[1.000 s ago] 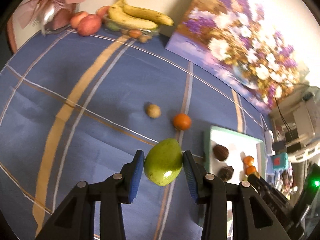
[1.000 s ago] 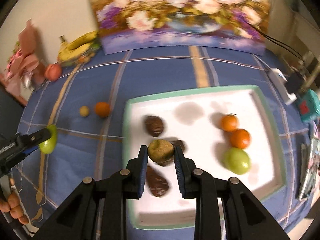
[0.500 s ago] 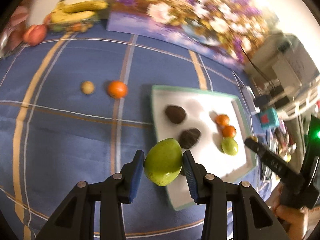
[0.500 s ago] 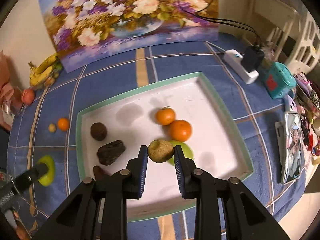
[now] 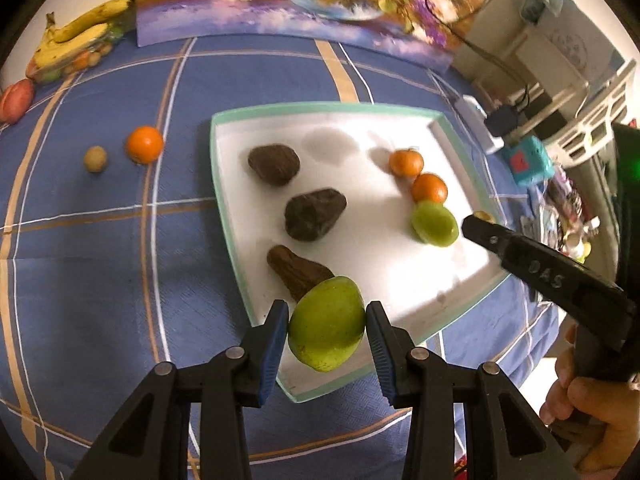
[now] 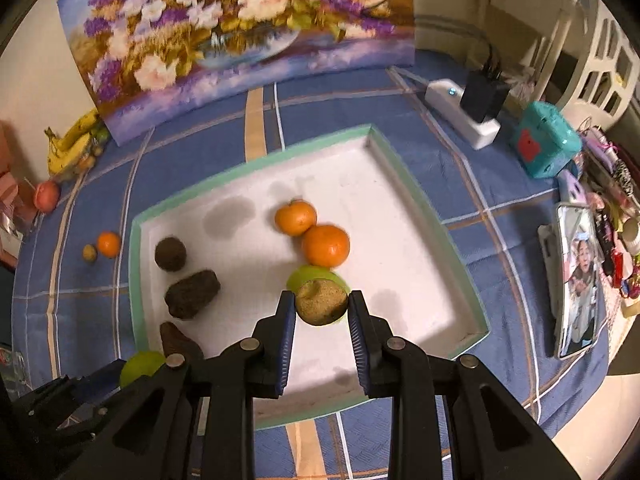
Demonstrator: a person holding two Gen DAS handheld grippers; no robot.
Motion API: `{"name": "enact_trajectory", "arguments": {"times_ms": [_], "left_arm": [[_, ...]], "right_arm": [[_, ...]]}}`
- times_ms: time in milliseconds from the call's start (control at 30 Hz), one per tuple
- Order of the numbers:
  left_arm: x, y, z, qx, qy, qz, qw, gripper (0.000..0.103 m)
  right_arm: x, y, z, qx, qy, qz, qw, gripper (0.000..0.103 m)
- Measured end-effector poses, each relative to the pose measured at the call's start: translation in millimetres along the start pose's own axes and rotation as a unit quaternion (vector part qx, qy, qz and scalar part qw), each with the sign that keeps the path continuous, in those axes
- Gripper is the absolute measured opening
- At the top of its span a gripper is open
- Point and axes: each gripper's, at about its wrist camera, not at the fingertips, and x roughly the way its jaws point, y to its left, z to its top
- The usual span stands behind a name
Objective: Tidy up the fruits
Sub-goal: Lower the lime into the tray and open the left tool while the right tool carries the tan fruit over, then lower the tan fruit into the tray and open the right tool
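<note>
1. Far left on the blue plaid tablecloth [image 5: 100,248], a small round tan fruit [image 5: 95,159] lies just beside a loose orange mandarin [image 5: 144,144], both apart from the tray.
2. The white tray with a mint-green rim [image 5: 228,216] holds three dark brown lumpy fruits [image 5: 315,215], two orange mandarins [image 6: 326,245] touching each other, and a round green fruit [image 5: 435,224] against the nearer mandarin.
3. The left gripper [image 5: 326,334] pinches a large green mango-shaped fruit [image 5: 326,334] above the tray's near-left rim.
4. The right gripper [image 6: 321,307] clamps a rough tan-brown round fruit [image 6: 321,302] above the tray, over the round green fruit.
</note>
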Motion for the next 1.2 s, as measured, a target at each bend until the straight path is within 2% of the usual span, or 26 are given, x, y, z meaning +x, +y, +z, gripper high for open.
{"name": "enact_trajectory", "arguments": {"times_ms": [167,600,1033,1200], "left_arm": [[13,-2,-4,0.009,0.018,0.007,0.9998,0.042],[27,-1,-8,0.006,0.038,0.012,0.9992,0.042],[26,1,-4,-0.002,0.037,0.009,0.9993,0.042],[19,3,-2,-0.004,0.031,-0.005,0.9995,0.043]], "right_arm": [[21,7,-8,-0.018,0.039,0.003,0.999,0.028],[49,10,-22,-0.039,0.091,-0.007,0.995,0.028],[62,4,-29,-0.036,0.107,-0.01,0.994,0.028],[63,9,-25,-0.038,0.112,-0.004,0.993,0.028]]}}
